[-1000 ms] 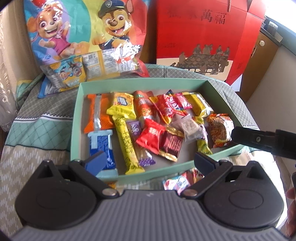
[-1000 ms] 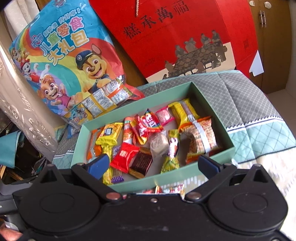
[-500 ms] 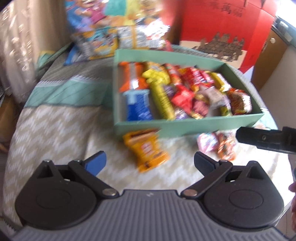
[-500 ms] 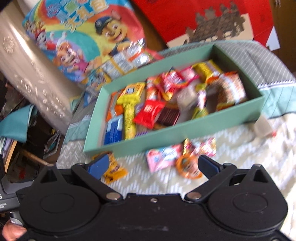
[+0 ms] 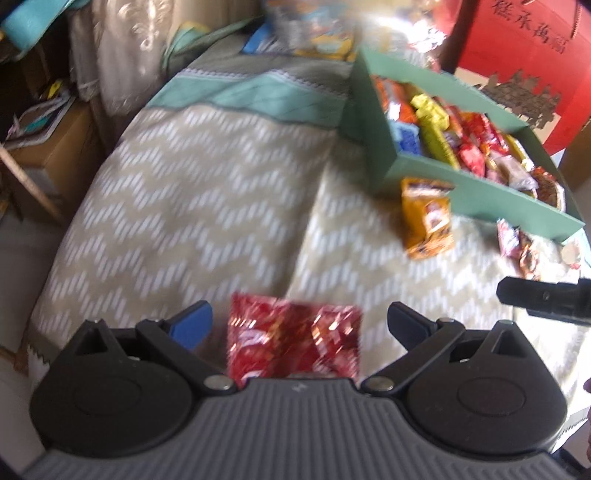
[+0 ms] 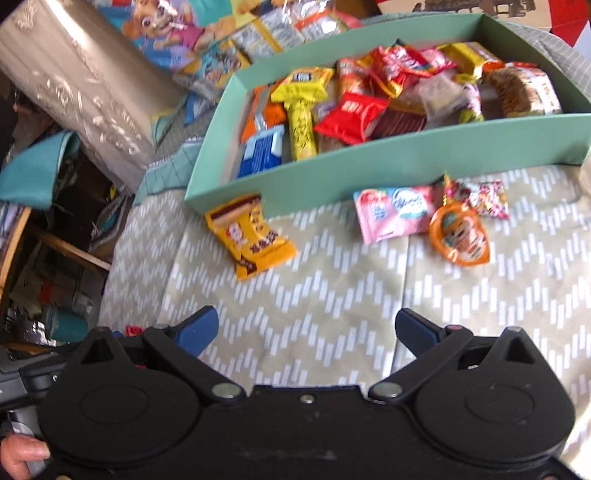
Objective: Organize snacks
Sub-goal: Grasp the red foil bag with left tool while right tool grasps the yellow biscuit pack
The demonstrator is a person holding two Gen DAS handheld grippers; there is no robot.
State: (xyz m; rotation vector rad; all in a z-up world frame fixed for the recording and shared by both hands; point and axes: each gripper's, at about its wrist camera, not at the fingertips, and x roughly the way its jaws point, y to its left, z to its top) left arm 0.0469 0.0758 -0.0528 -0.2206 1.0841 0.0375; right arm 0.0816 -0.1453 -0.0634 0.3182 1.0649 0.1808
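Now your left tongs (image 5: 299,325), swung off the green box (image 5: 461,188), gape empty over a red packet (image 5: 293,341); right tongs (image 6: 306,330) also wide, empty.

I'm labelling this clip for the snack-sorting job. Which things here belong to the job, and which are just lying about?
Part of the job:
- green box with snacks in it
- red packet between the open left gripper fingers
- yellow packet, pink packet, orange round snack loose on the cloth
- right gripper, open and empty

Lying about:
- cartoon gift bag
- red paper bag
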